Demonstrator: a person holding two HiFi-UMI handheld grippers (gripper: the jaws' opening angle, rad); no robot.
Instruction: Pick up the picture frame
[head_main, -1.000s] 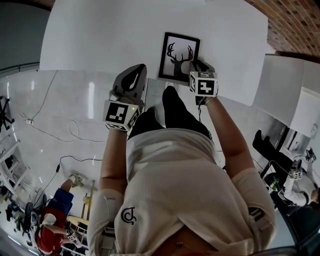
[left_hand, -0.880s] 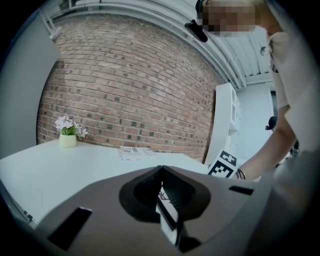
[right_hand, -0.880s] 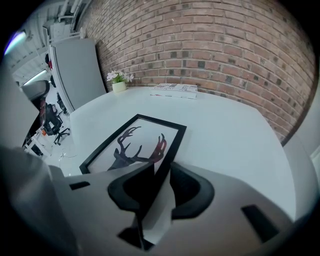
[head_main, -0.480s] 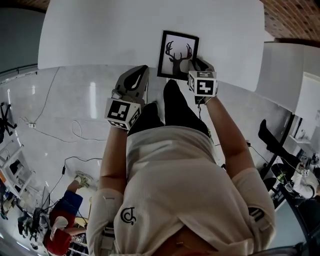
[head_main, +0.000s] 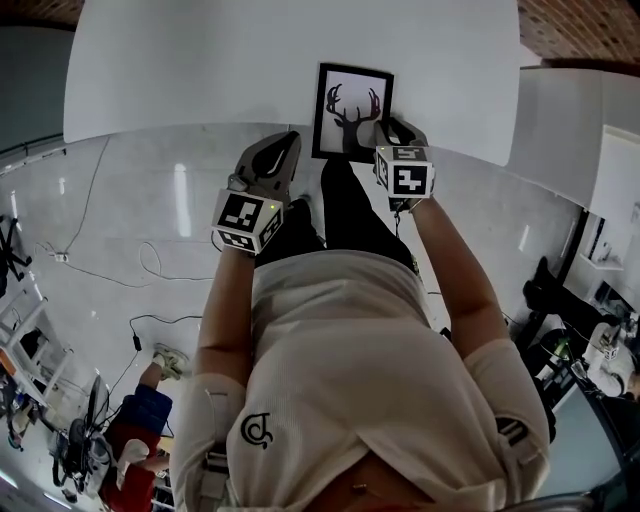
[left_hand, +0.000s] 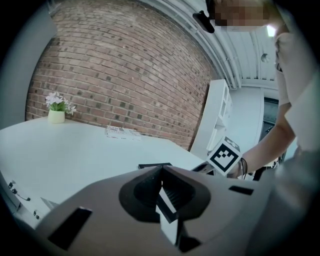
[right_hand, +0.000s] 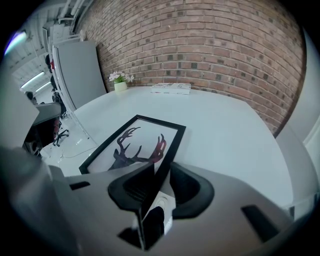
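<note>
The picture frame (head_main: 350, 108), black-edged with a stag silhouette, lies at the near edge of the white table (head_main: 180, 70), its near end sticking out past the edge. My right gripper (head_main: 386, 132) is shut on its near right corner. In the right gripper view the frame (right_hand: 135, 145) runs back between the pads of that gripper (right_hand: 160, 170). My left gripper (head_main: 280, 150) hangs shut and empty, left of the frame and just off the table edge. In the left gripper view its jaws (left_hand: 161, 172) meet, and the frame (left_hand: 155, 165) shows beyond as a thin dark strip.
A small flower pot (right_hand: 120, 86) and a flat stack of papers (right_hand: 171, 88) stand at the table's far side by the brick wall. White cabinets (head_main: 565, 140) stand to the right. Cables (head_main: 130, 270) lie on the floor, and a person (head_main: 135, 420) is at lower left.
The frame has slid with the right gripper toward the near table edge and now overhangs it more. The left gripper has come down and closer to the table edge.
</note>
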